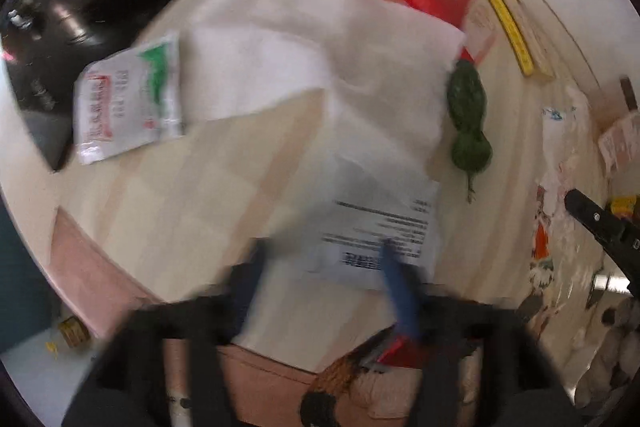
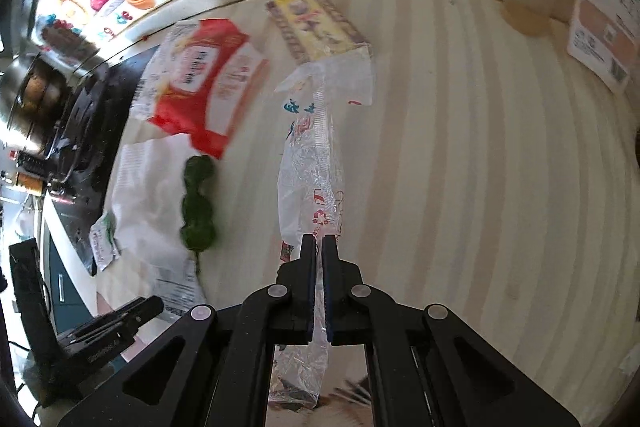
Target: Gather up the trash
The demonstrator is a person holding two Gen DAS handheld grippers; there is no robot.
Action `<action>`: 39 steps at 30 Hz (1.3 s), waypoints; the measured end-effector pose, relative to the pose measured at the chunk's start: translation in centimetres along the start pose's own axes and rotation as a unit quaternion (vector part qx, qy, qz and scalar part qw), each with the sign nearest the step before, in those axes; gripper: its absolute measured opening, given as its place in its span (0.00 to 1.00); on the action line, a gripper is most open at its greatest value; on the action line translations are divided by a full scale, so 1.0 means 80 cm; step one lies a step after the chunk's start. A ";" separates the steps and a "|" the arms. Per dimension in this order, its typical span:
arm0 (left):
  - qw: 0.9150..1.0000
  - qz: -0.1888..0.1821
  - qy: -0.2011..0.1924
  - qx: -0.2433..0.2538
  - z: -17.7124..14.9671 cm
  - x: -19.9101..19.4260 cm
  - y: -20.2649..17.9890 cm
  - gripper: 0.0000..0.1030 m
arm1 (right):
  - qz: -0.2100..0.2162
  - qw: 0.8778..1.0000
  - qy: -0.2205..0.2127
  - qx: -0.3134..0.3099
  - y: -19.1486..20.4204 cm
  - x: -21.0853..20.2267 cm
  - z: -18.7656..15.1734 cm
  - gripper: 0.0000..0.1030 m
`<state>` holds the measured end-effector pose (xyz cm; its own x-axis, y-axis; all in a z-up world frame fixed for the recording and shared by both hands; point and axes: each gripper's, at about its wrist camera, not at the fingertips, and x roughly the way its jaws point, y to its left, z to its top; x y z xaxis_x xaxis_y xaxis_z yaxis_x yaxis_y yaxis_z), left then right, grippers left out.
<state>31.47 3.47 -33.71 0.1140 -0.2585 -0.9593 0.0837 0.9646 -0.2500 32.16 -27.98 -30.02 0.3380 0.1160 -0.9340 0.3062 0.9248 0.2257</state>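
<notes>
The right tongs (image 2: pixel 319 243) are pinched tight on a clear wrapper (image 2: pixel 310 163), which runs from between the pads toward twelve o'clock across the striped counter (image 2: pixel 480 167). At ten o'clock of that grip lies a green pepper (image 2: pixel 198 203), with a red packet (image 2: pixel 204 83) beyond it and a yellow box (image 2: pixel 316 25) near the wall. The left tongs (image 1: pixel 320 267) stand wide apart over a printed paper (image 1: pixel 384 231), holding nothing. A white napkin (image 1: pixel 320 67) spreads toward twelve o'clock of them, and a small sachet (image 1: pixel 130 101) sits at ten o'clock, by the counter's edge.
</notes>
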 end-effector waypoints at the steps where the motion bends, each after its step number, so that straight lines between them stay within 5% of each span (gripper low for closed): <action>1: 1.000 0.008 0.002 0.006 -0.002 0.005 -0.005 0.65 | -0.002 1.000 -0.001 0.004 -0.006 0.000 -0.001 0.03; 8: 0.996 0.073 -0.004 0.043 0.005 0.036 -0.061 0.63 | -0.005 0.999 0.002 0.035 -0.038 0.005 -0.004 0.03; 10: 0.994 0.088 -0.015 0.058 0.003 0.041 -0.077 0.40 | -0.006 0.999 0.004 0.038 -0.041 0.010 -0.006 0.03; 12: 0.991 0.109 -0.018 0.077 0.000 0.046 -0.091 0.00 | -0.008 0.999 0.004 0.038 -0.041 0.012 -0.007 0.03; 22: 0.990 0.103 -0.053 0.074 -0.032 0.028 -0.061 0.00 | -0.001 0.999 -0.011 0.040 -0.040 -0.013 -0.003 0.03; 31: 0.989 0.092 -0.117 0.014 -0.023 -0.075 0.016 0.00 | 0.043 0.998 -0.032 -0.015 0.035 -0.065 -0.001 0.03; 34: 0.990 0.073 -0.124 -0.010 -0.040 -0.120 0.056 0.00 | 0.061 0.997 -0.033 -0.044 0.080 -0.075 -0.007 0.03; 39: 0.994 0.028 -0.102 -0.036 -0.049 -0.120 0.069 0.01 | 0.040 0.998 -0.007 -0.044 0.091 -0.047 -0.019 0.03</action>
<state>26.94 11.47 -26.37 0.3152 -0.2030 -0.9270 0.0015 0.9769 -0.2135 31.75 -21.13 -25.27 0.3714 0.1870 -0.9094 0.1989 0.9407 0.2747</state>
